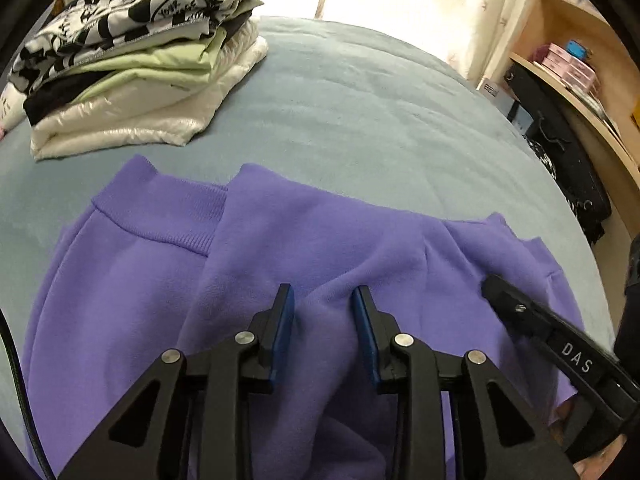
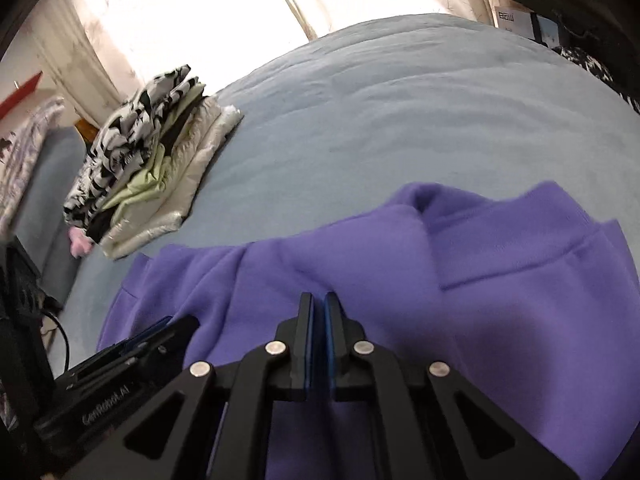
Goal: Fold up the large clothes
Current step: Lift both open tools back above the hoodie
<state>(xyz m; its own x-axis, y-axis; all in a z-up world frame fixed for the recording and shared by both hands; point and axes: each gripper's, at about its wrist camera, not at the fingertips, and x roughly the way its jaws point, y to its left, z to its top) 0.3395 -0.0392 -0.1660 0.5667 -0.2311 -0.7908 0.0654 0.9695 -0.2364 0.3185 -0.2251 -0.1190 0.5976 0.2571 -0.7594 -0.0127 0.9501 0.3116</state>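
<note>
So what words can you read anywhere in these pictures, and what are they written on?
"DAS": white letters on the black right gripper, seen from the left wrist.
"GenRobot.AI": on the side of the black left gripper, seen from the right wrist.
Round badge on the black-and-white shirt topping the folded pile: too warped to read.
White label by the shelf: too blurred.
Pink boxes on the shelf: too small.

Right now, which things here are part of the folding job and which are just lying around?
In the job:
purple sweatshirt
left gripper, open over it
right gripper, shut, whether on cloth I cannot tell
blue bed cover, the work surface

Lying about:
stack of folded clothes
wooden shelf with pink boxes
black bag
</note>
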